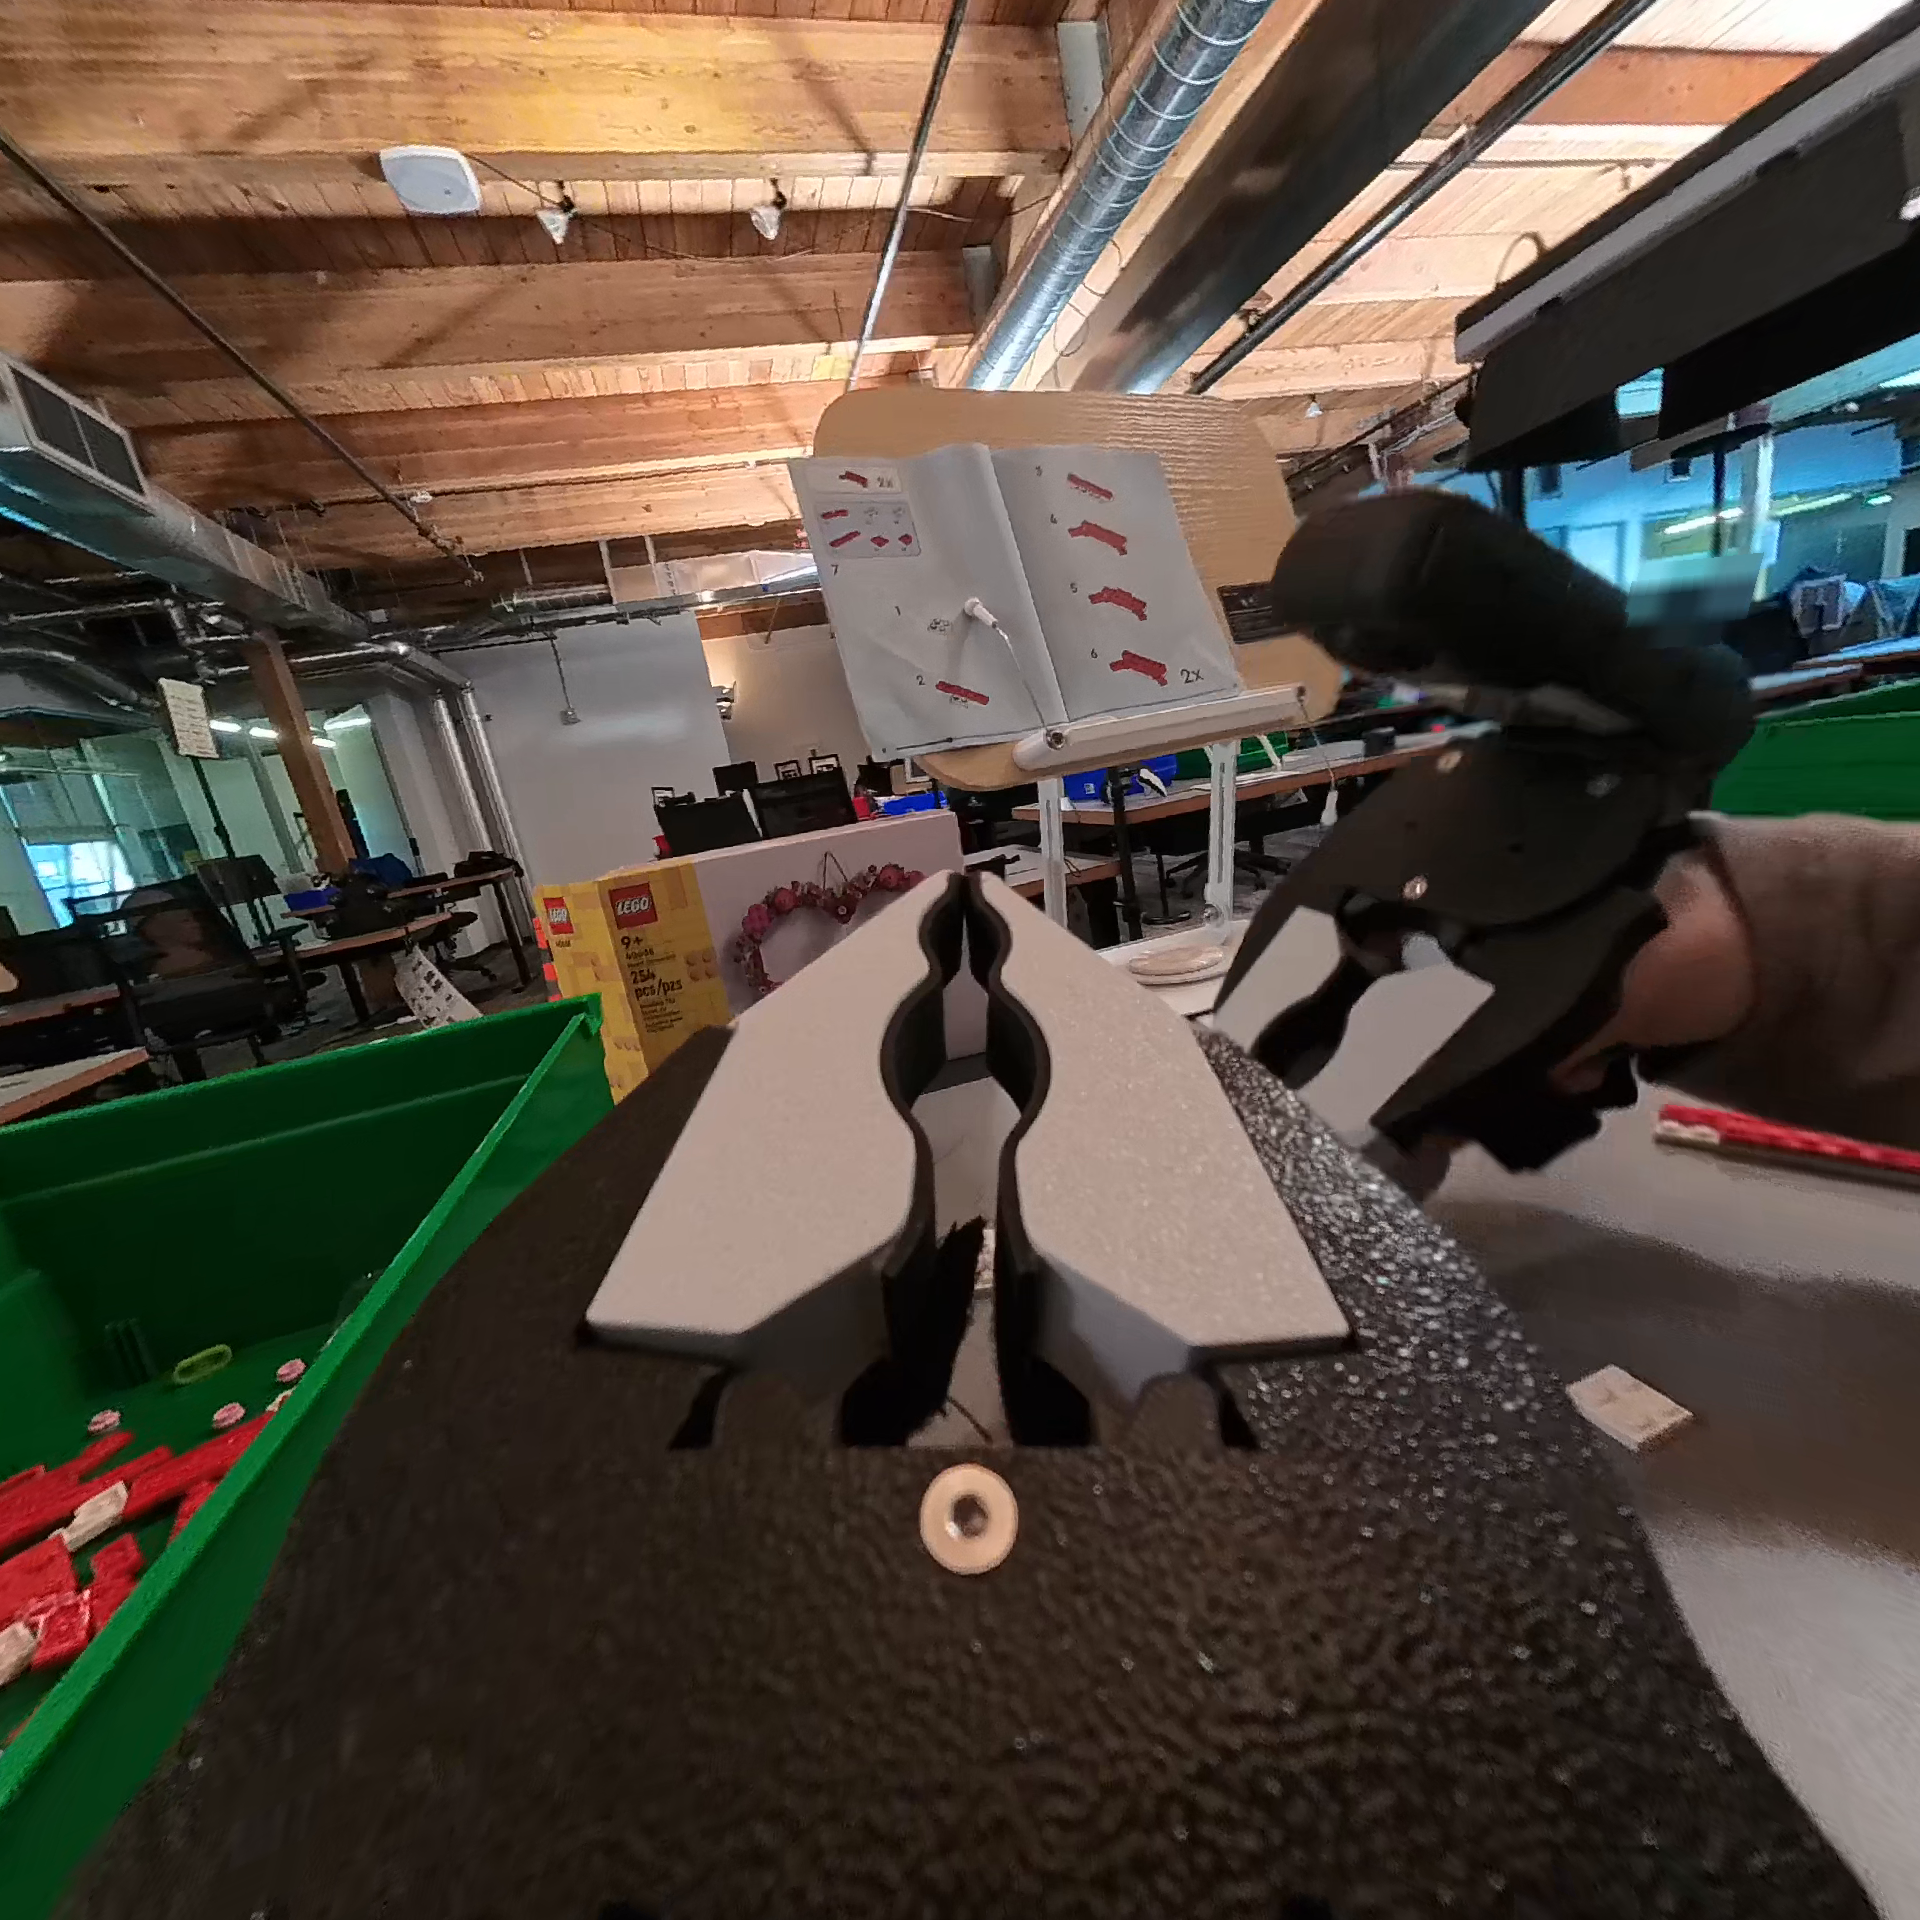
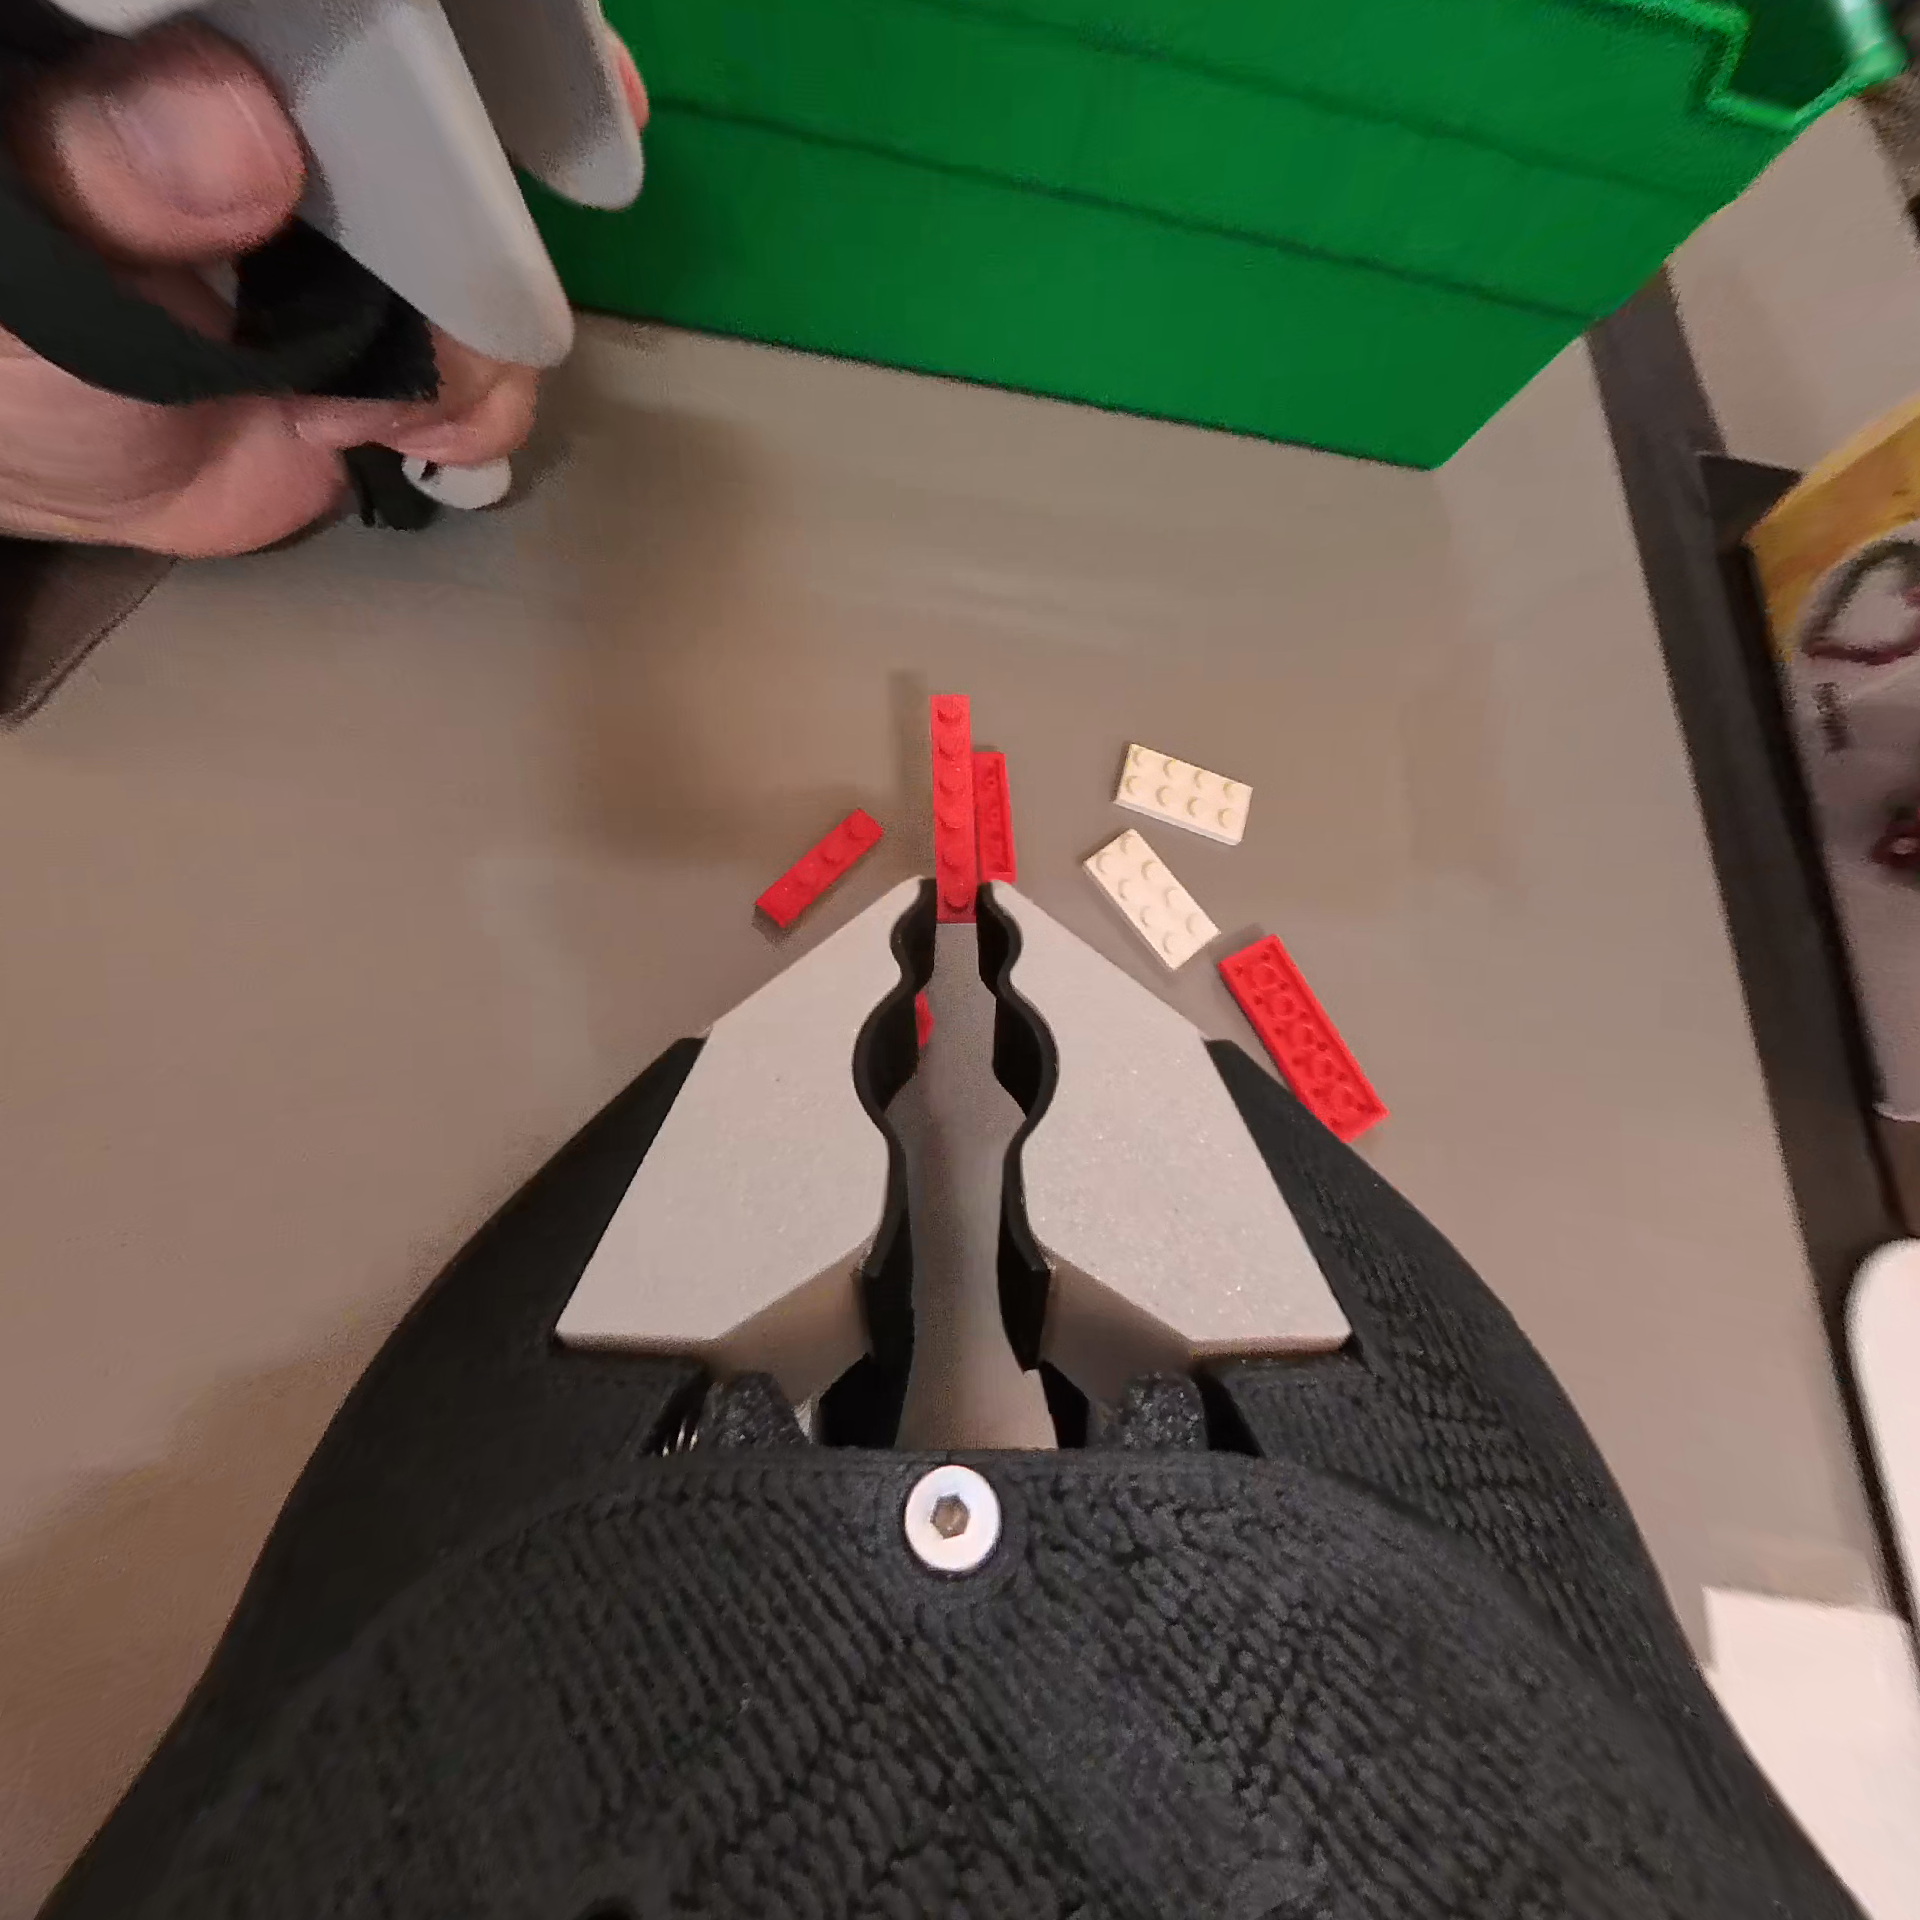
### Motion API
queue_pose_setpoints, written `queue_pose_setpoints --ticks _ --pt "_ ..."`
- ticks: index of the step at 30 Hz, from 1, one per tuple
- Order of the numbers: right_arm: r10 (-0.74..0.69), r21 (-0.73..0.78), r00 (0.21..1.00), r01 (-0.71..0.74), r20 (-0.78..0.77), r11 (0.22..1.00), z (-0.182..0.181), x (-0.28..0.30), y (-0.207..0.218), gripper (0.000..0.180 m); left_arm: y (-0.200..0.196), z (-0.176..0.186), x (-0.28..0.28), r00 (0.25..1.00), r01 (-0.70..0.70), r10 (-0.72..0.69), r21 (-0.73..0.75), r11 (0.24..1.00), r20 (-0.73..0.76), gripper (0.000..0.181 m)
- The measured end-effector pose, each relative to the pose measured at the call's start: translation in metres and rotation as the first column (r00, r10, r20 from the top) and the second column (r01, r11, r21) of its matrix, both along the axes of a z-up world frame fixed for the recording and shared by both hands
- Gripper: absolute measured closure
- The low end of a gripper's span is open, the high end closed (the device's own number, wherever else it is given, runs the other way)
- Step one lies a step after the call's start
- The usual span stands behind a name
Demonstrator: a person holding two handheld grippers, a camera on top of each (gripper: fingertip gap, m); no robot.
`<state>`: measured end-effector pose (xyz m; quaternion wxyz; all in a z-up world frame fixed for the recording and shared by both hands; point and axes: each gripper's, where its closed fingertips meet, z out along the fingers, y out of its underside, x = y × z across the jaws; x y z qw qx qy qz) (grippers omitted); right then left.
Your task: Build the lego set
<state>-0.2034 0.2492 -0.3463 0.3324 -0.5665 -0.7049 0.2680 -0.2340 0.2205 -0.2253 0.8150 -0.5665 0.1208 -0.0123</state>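
My right gripper (image 2: 956, 899) is shut on a long red plate (image 2: 951, 800), which sticks out past the fingertips just above the grey table (image 2: 416, 935). Around it lie a short red plate (image 2: 819, 868), another red plate (image 2: 995, 816), a wide red plate turned studs-down (image 2: 1304, 1037) and two white plates (image 2: 1184, 792) (image 2: 1148, 899). My left gripper (image 1: 964, 885) is shut and looks empty, raised and pointing at the instruction booklet (image 1: 1013, 592). A hand holds it at the upper left of the right wrist view, where its fingers (image 2: 436, 208) show.
A green bin (image 1: 312, 1195) with several loose red and white pieces sits to the left; it also shows in the right wrist view (image 2: 1091, 239). The set box (image 1: 644, 956) stands behind. The right gripper (image 1: 1340, 1018), a white plate (image 1: 1628, 1408) and a red plate (image 1: 1787, 1143) show on the right. My hands' fingertips stand some 12 cm from each other.
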Motion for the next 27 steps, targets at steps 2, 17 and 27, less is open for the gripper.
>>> queue_pose_setpoints --ticks 2,17,27 --pt "-0.025 0.037 0.999 0.026 -0.020 0.999 0.012 0.009 0.003 0.175 -0.001 -0.001 0.006 0.999 0.036 -0.036 -0.010 0.999 -0.026 0.181" --pt "-0.135 0.031 0.989 0.136 -0.056 0.990 0.009 0.106 -0.035 0.174 -0.010 -0.045 0.082 0.875 0.429 -0.480 -0.359 0.829 -0.064 0.143" --pt "-0.096 -0.013 0.995 0.096 0.010 0.995 -0.010 0.109 -0.043 0.174 -0.029 -0.088 0.101 0.756 0.482 -0.650 -0.606 0.633 -0.077 0.155"
